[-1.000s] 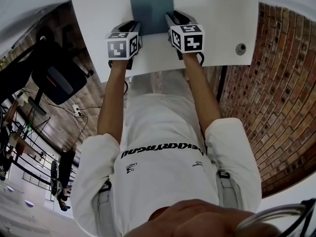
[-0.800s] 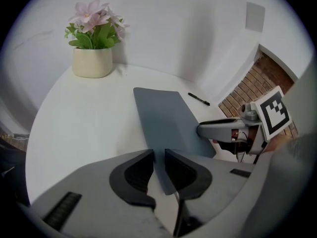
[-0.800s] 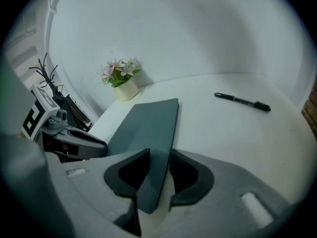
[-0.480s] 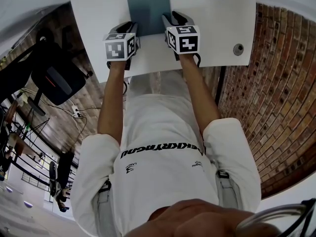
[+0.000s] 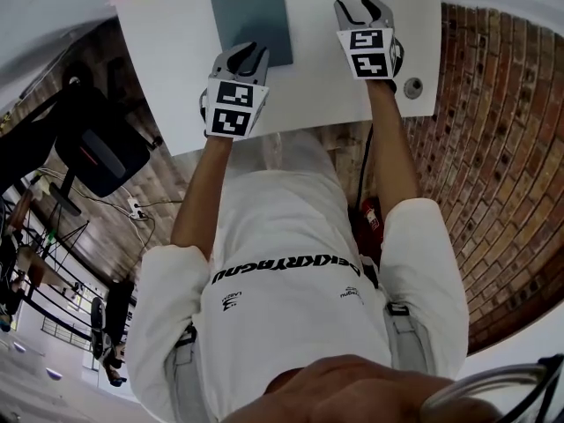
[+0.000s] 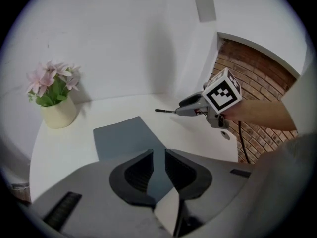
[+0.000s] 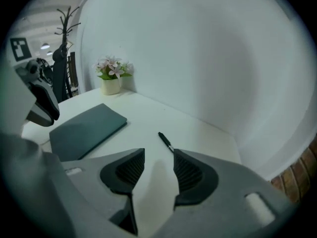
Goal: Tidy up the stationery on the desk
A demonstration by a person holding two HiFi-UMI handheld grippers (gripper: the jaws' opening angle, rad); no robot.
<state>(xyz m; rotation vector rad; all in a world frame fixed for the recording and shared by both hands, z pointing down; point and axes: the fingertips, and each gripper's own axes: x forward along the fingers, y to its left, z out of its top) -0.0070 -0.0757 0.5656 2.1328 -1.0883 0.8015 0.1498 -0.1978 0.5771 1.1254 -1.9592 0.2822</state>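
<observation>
One pen (image 7: 166, 142) just beyond right claw (image 7: 158, 157)

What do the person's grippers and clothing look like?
The left gripper and right gripper are alike: grey bodies, dark ribbed pads, a white cube with black square markers. The person wears a white short-sleeved shirt with black lettering; a black cable hangs below the right gripper.

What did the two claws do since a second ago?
The right claw left the notebook's side and went right and forward, toward the pen. The left claw slid from the notebook's left side to its near edge. Both are open and empty. Notebook and pen look unmoved on the desk.
</observation>
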